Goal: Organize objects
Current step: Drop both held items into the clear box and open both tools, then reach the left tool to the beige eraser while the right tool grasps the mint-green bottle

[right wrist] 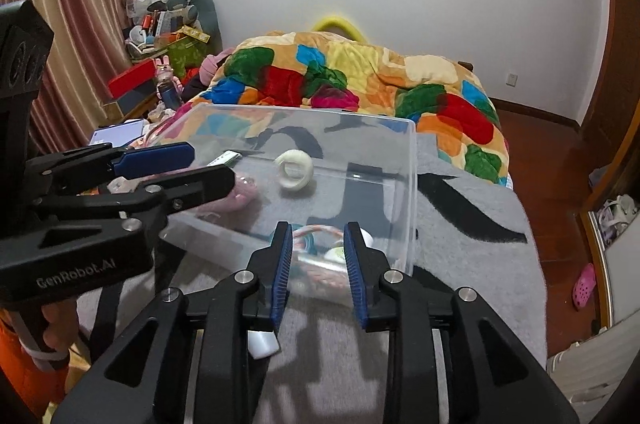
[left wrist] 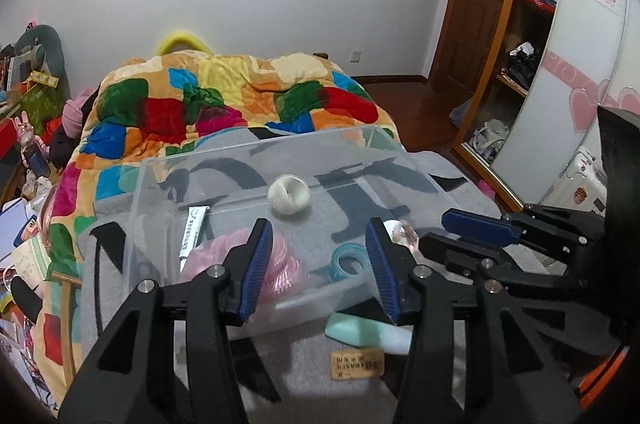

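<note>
Grey blanket (left wrist: 460,196) on the bed carries a clear bin (right wrist: 400,152) holding a white ring (right wrist: 295,169). Both the left tongs (left wrist: 318,260) and right tongs (right wrist: 316,264) gape empty at its near wall.

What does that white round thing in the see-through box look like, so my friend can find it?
Look at the bed with the gray blanket, where a clear plastic box sits. Near the box's far wall, apart from the other things, lies a white ring, like a small doughnut. The pink coil and teal tape roll nearby are colored; only this one is plain white.
</note>
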Demonstrator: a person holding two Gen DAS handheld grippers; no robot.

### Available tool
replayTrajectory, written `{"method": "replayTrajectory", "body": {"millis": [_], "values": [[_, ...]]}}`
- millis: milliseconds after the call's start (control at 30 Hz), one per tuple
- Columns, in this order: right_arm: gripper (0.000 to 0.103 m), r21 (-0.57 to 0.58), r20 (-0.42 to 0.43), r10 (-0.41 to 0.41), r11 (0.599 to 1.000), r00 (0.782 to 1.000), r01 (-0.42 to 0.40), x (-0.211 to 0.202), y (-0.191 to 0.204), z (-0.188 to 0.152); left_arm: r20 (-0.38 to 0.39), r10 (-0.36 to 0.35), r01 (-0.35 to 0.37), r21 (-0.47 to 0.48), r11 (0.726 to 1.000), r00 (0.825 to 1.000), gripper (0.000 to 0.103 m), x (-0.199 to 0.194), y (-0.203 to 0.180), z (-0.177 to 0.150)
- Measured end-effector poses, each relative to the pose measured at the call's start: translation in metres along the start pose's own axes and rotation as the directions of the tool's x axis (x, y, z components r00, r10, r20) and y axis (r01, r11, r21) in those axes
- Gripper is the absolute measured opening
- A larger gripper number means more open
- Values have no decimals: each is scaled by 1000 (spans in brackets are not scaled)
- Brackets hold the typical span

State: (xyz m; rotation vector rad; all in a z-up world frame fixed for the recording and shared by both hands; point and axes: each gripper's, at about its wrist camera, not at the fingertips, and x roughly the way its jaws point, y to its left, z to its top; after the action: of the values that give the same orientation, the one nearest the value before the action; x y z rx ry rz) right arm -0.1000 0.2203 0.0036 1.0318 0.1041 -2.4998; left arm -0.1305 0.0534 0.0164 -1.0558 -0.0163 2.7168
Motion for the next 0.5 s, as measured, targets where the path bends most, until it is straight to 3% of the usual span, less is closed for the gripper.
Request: {"method": "replayTrajectory", "body": {"millis": [300,500], "values": [[39,-21,17,14,1000,1000,-14,-28,1,-20,6,-30,30,11,1000,1000,60,-25,-3,-27],[39,-26,-26,30,999,999,-31,-24,1,-39,-102,-69,69,-4,998,992,62,1,-9,-56]]}}
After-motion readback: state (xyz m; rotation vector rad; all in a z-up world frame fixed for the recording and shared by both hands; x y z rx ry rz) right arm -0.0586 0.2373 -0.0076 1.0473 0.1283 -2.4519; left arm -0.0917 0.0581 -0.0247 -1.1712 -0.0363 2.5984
